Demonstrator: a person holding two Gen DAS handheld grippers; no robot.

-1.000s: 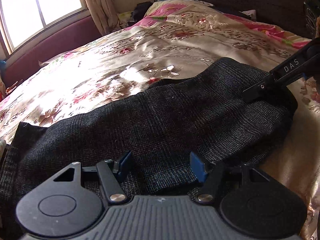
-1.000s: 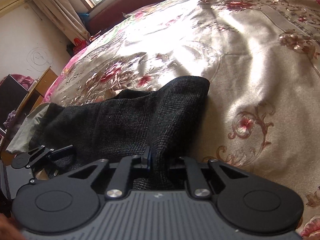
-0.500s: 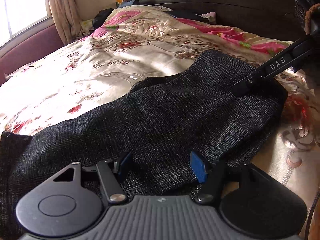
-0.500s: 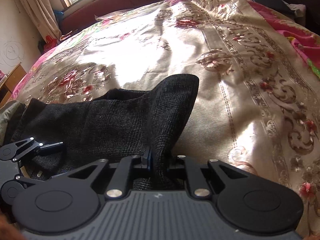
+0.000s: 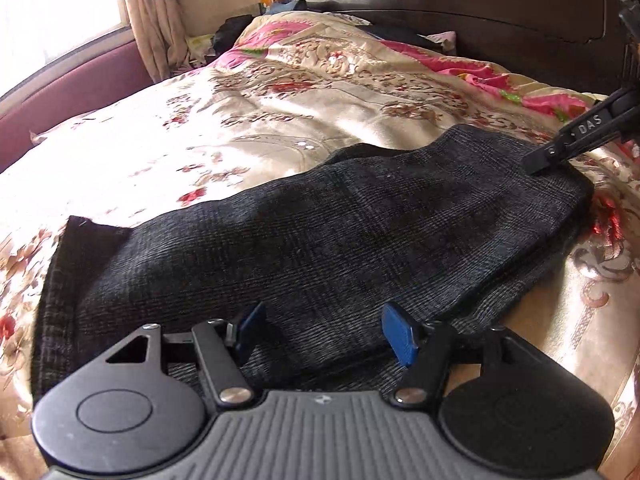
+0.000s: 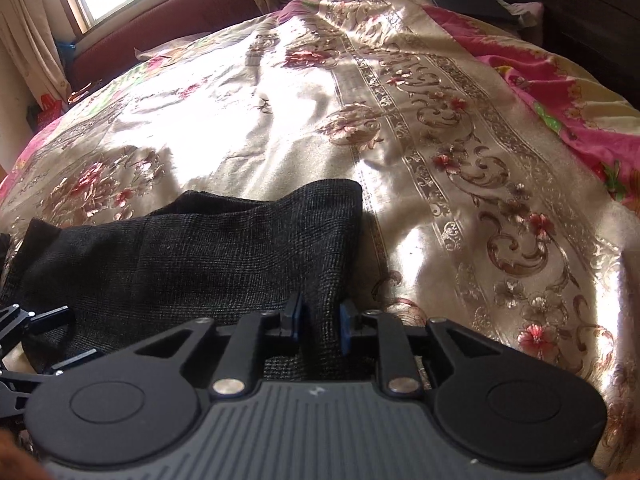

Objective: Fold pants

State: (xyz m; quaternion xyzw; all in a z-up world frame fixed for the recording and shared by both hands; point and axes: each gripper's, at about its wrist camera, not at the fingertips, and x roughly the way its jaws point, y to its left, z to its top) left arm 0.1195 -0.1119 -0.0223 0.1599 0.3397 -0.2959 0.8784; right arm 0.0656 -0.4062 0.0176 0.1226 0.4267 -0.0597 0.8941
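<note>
Pants, dark and partly doubled over, stretch across the bedspread with their long axis running from my left claw away to my right claw. My left claw hovers spread wide above the near end, gripping nothing; my right claw is clenched on a raised fold at the far end, so it leads the coming fold back toward my left. Waistband and hems cannot be told apart, and the layers beneath are hidden.
</note>
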